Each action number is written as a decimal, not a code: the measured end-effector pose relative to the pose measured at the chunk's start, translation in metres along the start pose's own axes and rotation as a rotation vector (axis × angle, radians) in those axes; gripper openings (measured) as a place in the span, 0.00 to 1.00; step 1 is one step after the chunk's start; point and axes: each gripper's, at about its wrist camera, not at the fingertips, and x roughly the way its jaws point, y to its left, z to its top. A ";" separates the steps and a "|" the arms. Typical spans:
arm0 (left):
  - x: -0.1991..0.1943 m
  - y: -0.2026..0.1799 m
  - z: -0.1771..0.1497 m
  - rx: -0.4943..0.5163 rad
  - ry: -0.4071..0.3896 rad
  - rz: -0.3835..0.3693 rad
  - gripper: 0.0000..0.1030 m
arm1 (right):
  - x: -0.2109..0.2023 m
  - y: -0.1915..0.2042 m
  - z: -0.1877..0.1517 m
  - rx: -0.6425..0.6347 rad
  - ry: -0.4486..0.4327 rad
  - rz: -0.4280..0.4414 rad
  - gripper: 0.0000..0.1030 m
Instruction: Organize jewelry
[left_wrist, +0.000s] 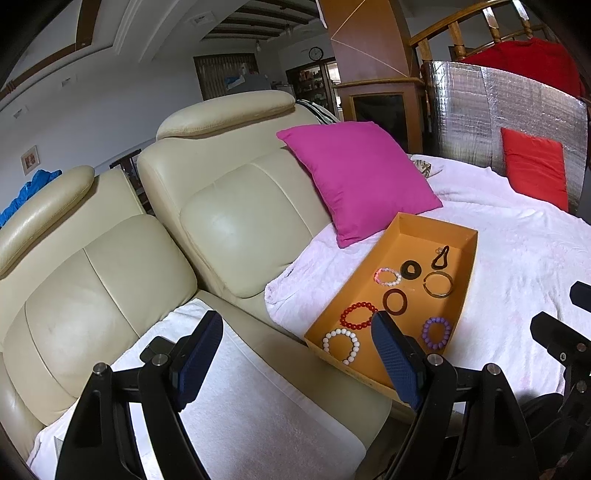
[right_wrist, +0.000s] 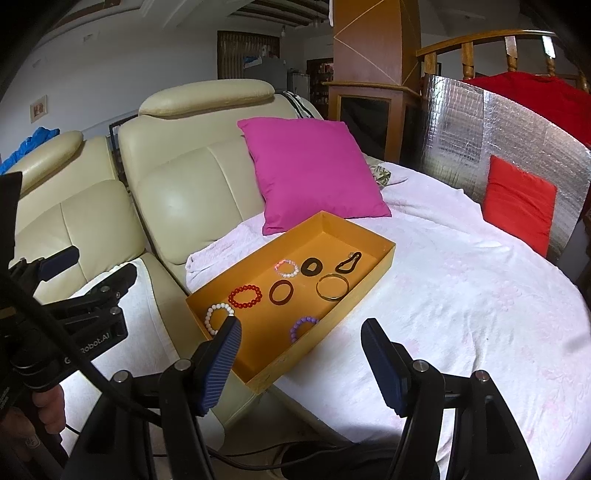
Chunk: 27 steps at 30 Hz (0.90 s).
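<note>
Two handheld grippers hover over an orange cardboard tray (right_wrist: 373, 271) of jewelry resting on a pale pink blanket (right_wrist: 461, 295) beside a cream leather sofa (left_wrist: 110, 277). The left gripper (left_wrist: 297, 354) and the right gripper (right_wrist: 301, 354) both stand wide apart, holding nothing. Inside the tray lie a white bead bracelet (left_wrist: 340, 346), a red bead bracelet (left_wrist: 359, 315), a purple bead bracelet (left_wrist: 437, 333), a pink-and-white bead bracelet (left_wrist: 388, 276), a dark brown bangle (left_wrist: 395, 301), a gold bangle (left_wrist: 438, 284), a black scrunchie (left_wrist: 410, 268) and a black hair tie (left_wrist: 440, 257). The tray's near end appears to overhang the cushion edge, so a downward press there could tip it. The pieces lie close together, and a wide grab could snag two at once.
</note>
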 end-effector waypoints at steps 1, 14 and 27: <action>0.001 0.000 0.000 -0.001 0.001 0.001 0.80 | 0.000 0.000 0.000 0.001 0.001 0.001 0.69; 0.006 0.001 -0.001 -0.010 0.014 0.000 0.80 | 0.007 0.000 0.000 0.008 0.016 0.003 0.69; 0.030 0.005 0.001 -0.016 0.047 0.012 0.80 | 0.030 0.004 0.009 -0.010 0.038 0.008 0.69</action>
